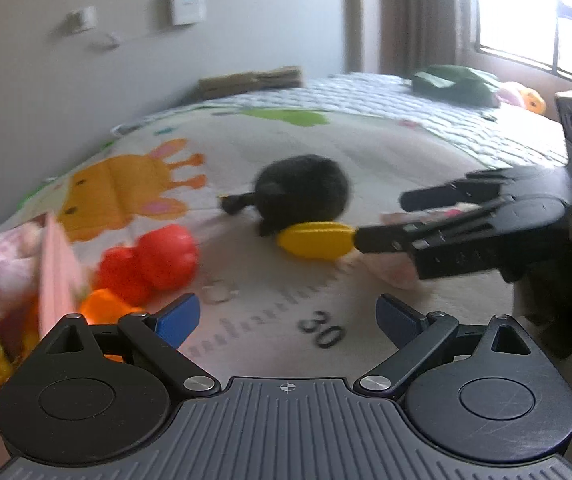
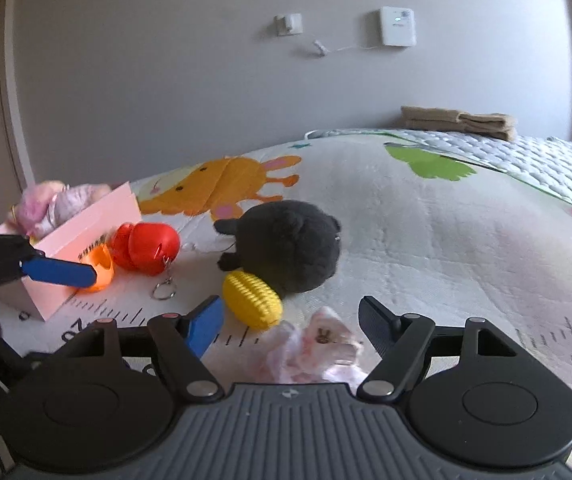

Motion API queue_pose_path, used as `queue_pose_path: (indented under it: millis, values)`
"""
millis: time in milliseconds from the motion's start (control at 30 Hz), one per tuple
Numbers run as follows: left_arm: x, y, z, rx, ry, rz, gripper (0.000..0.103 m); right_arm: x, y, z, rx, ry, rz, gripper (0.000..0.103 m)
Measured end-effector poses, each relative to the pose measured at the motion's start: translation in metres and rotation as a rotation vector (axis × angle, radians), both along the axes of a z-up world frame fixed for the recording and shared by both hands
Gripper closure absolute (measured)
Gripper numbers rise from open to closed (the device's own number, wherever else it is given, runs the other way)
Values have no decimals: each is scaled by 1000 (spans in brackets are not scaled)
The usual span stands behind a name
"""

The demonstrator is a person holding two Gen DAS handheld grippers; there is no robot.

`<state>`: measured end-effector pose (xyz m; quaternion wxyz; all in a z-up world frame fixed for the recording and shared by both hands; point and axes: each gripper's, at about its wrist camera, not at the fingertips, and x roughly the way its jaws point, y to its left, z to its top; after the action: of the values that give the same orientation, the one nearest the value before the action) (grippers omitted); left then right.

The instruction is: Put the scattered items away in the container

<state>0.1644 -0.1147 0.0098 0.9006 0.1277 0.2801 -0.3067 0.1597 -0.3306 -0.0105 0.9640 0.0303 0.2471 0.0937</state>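
Presently the right gripper [image 2: 290,320] stands wide open above a crumpled pink printed cloth [image 2: 318,350] lying on the cartoon-printed play mat [image 2: 446,240], gripping nothing. Just beyond lies a yellow ribbed plastic corn toy [image 2: 251,300], touching a black plush ball animal [image 2: 286,250]. The left gripper [image 1: 288,316] is likewise wide open and empty, near the pink cardboard box [image 2: 85,232] beside a red plastic duck keychain [image 2: 145,248].
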Motion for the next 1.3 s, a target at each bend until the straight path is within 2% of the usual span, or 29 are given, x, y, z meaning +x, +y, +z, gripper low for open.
queue_pose_path:
  millis: [67,167,300,533,767,833,867,900,1133,1167,1200,1267,1300]
  values:
    - [0,-4,0,24,-42,12,5,1,-1,-2,-1,2,-11,25]
    - [12,-2,0,58,-102,122,5,5,2,-10,-5,32,-19,25]
    - [47,1,1,57,-90,209,5,3,1,-9,15,21,-28,24]
    - [99,-12,-12,166,-75,357,5,1,-10,-9,83,15,-59,20]
    - [104,-16,-20,217,-123,374,5,0,-11,-10,104,16,-61,19]
    - [101,-16,-20,222,-138,370,10,0,-11,-11,106,18,-63,19]
    - [98,-17,-19,229,-158,374,23,0,-11,-10,106,18,-64,19]
    - [96,-17,-18,235,-174,371,26,0,-10,-10,104,18,-63,19]
    - [76,1,-3,143,-123,326,28,-1,-7,-10,91,16,-64,18]
    - [71,3,-1,119,-112,309,34,-1,-7,-10,91,16,-64,18]
    - [63,5,3,94,-110,283,46,-1,-7,-10,90,16,-64,18]
    - [51,4,10,71,-107,243,57,-1,-6,-10,88,15,-64,18]
    - [44,4,14,55,-100,215,56,-1,-6,-10,88,15,-64,17]
